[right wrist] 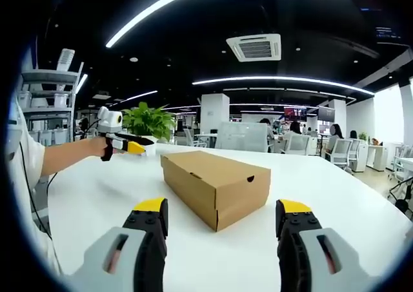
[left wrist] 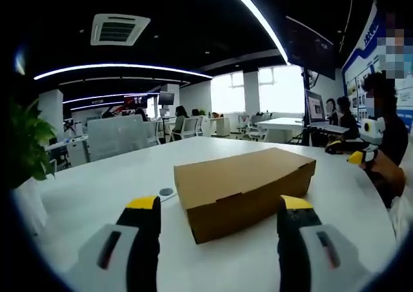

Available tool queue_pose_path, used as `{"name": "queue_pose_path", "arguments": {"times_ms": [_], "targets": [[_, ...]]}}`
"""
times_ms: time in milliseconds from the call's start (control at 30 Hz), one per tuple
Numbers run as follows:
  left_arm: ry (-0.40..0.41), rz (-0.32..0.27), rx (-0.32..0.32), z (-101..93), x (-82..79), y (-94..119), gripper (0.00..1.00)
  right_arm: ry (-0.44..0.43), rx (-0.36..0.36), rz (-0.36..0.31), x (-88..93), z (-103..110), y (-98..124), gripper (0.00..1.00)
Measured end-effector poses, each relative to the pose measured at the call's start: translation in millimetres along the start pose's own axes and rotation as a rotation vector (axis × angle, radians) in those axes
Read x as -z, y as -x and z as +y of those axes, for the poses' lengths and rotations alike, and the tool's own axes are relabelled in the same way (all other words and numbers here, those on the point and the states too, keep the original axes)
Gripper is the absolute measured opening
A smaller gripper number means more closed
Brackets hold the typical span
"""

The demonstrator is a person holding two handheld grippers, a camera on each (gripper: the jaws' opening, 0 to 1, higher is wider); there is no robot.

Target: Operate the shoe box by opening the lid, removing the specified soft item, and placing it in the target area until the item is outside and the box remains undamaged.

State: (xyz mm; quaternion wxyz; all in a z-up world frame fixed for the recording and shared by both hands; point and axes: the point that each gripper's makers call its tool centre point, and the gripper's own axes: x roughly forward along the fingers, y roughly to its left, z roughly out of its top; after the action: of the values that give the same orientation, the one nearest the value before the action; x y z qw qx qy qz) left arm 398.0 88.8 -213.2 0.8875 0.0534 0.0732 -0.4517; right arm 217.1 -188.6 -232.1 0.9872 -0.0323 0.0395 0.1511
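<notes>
Resting closed on the white counter (right wrist: 335, 195), well in from its edges, the shoe box (right wrist: 216, 184) awaits lid opening and item removal; left gripper (left wrist: 219, 231) and right gripper (right wrist: 222, 234) fingers spread apart, empty.

I'm standing at a big white tabletop (right wrist: 361, 227) in an open-plan office. Dark ceiling w/ long curved LED strips (right wrist: 284, 80) glowing overhead, plus a square AC vent (right wrist: 255, 47). Bright windows (left wrist: 281, 89) are washing out the far wall. White desks & office chairs (right wrist: 339, 153) are filling the back of the room, people sitting at some of them. A white pillar (right wrist: 213, 113) is standing mid-room. A leafy potted plant (right wrist: 148, 121) is sitting at the tabletop's far edge, a shelving rack (right wrist: 48, 105) w/ bins behind it. A dark monitor (left wrist: 310, 47) is hanging near a blue poster wall (left wrist: 364, 53).
</notes>
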Motion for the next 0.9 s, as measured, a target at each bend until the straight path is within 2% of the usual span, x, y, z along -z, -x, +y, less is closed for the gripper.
{"name": "queue_pose_path", "arguments": {"times_ms": [167,300,467,633,767,900], "targets": [[-0.015,0.020,-0.004,0.2,3.4,-1,0.77,-0.005,0.007,-0.003,0.1,-2,0,0.70],[0.018,0.015,0.001,3.1,7.1,-4,0.78,-0.009,0.004,0.002,2.3,-2,-1,0.70],[0.018,0.031,0.001,4.7,14.3,-11,0.79,-0.028,-0.001,0.004,3.1,-6,-5,0.70],[0.024,0.026,0.023,3.2,13.6,-17,0.80,-0.016,0.007,-0.020,-5.5,-7,-3,0.70],[0.016,0.040,0.032,4.2,11.4,-18,0.79,-0.017,0.003,-0.009,-0.1,-3,-4,0.69],[0.010,0.026,0.041,4.4,1.7,-18,0.79,-0.020,0.004,0.002,3.5,-3,-3,0.69]]}}
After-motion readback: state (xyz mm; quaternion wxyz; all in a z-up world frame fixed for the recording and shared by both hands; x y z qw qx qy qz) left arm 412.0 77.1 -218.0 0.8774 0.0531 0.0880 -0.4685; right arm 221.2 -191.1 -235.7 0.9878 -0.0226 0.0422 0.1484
